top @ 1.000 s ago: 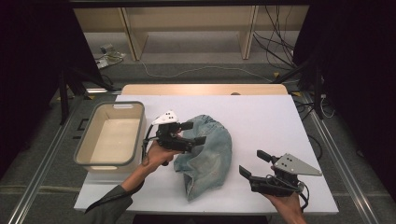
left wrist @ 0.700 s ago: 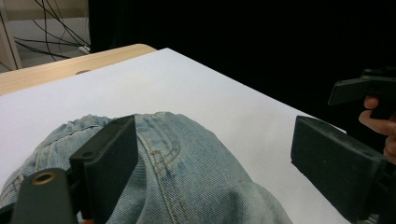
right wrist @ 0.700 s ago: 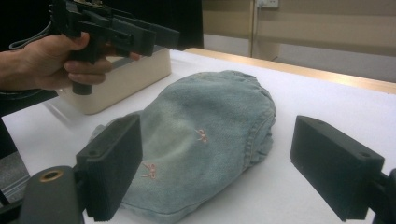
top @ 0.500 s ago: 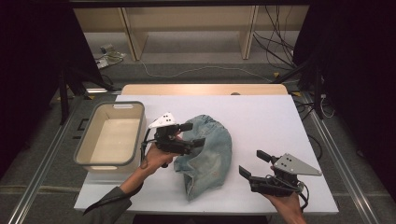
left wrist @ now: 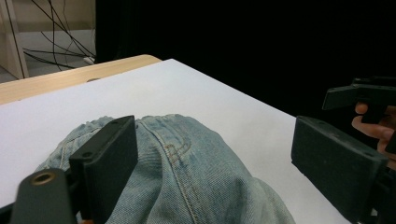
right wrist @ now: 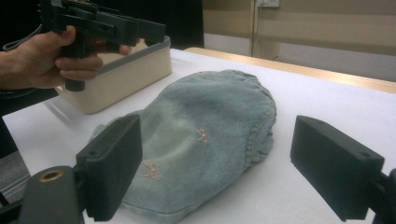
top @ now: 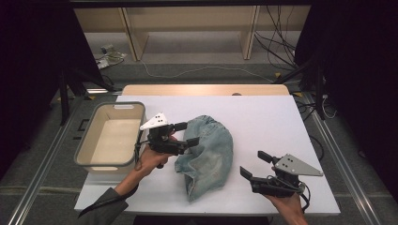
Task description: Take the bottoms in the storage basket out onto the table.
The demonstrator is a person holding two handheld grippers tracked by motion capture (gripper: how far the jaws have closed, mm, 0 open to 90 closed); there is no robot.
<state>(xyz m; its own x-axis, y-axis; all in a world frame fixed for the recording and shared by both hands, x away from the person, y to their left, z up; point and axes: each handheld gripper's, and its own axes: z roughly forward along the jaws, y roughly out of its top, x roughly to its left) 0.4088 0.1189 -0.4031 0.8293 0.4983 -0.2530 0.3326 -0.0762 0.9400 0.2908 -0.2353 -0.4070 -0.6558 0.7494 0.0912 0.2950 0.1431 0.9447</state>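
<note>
A crumpled pale-blue denim garment (top: 209, 152) lies mid-bench on the white bench (top: 272, 122) (dark room, wooden shelving behind); left gripper (top: 186, 134) and right gripper (top: 253, 164) fingers spread wide, empty.

Faded, soft denim garment (top: 209, 152) lies on a smooth matt white table (top: 277, 122) beside a matt plastic bin (top: 110, 136).

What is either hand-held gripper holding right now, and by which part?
Nothing. Left hand-held gripper hovers open over the denim garment; right hand-held gripper is open beside it, apart.
</note>
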